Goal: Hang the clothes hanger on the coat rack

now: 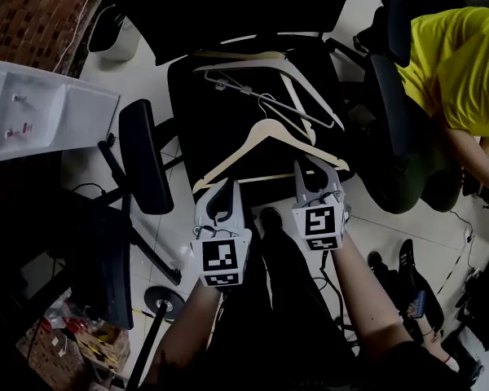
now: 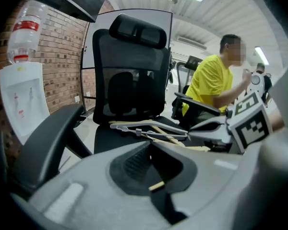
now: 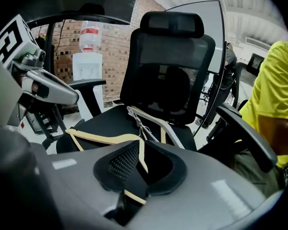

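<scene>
A wooden clothes hanger (image 1: 228, 158) lies flat on the seat of a black office chair (image 1: 187, 96), nearest the front edge. It also shows in the right gripper view as the wooden hanger (image 3: 101, 137). Behind it lie pale plastic hangers (image 1: 297, 96), and one grey hanger (image 2: 134, 127) shows in the left gripper view. My left gripper (image 1: 224, 186) hovers over the wooden hanger's left end and my right gripper (image 1: 314, 164) over its right end. The jaws of the left gripper (image 2: 151, 145) and the right gripper (image 3: 140, 145) both look shut and empty, with wood showing beneath them. No coat rack is in view.
A person in a yellow shirt (image 1: 464, 63) sits on a second chair at the right. The seat's armrest (image 1: 143, 157) stands at the left, a white water dispenser (image 1: 33, 112) beyond it, and a bin (image 1: 118, 35) at the back. Cables and clutter cover the floor.
</scene>
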`<control>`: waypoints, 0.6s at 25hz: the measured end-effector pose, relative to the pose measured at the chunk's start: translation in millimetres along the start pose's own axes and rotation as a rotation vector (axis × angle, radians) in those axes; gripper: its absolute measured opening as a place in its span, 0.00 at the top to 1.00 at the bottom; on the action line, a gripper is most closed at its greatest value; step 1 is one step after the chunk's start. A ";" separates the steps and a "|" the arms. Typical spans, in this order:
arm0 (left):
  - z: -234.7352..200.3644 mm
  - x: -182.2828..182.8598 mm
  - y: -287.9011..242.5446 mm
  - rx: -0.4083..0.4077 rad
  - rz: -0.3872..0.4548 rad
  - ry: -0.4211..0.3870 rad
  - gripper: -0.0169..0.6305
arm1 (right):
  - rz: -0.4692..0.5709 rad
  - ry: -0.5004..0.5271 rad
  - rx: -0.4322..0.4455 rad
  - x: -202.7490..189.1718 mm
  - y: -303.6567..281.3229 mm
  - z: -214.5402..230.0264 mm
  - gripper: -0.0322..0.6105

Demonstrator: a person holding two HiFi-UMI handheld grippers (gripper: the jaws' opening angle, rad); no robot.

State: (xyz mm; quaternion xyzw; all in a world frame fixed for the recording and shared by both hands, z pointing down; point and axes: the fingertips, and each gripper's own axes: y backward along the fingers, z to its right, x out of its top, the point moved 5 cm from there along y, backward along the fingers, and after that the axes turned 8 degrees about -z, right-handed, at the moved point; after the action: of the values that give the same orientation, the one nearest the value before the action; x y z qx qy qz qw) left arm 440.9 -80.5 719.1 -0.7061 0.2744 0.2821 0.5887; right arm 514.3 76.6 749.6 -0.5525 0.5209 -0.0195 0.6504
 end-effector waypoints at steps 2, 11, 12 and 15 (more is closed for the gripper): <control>-2.7 -2.4 -11.6 -0.005 -0.014 0.000 0.97 | -0.026 -0.002 0.008 -6.6 -11.5 0.5 0.85; -7.2 -9.8 -42.8 -0.030 -0.055 -0.009 0.97 | -0.229 0.104 0.011 -30.3 -57.1 9.1 0.71; -6.6 -10.5 -45.5 -0.033 -0.059 -0.012 0.97 | -0.252 0.122 0.016 -32.4 -61.7 10.0 0.71; -2.4 -12.4 -52.5 -0.049 -0.069 -0.018 0.97 | -0.311 0.192 0.047 -38.4 -74.7 10.4 0.68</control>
State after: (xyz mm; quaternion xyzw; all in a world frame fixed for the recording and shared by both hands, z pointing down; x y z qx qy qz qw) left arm 470.4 -73.9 764.0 -0.7268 0.2373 0.2748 0.5830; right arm 545.1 77.9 828.4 -0.6065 0.4884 -0.1847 0.5995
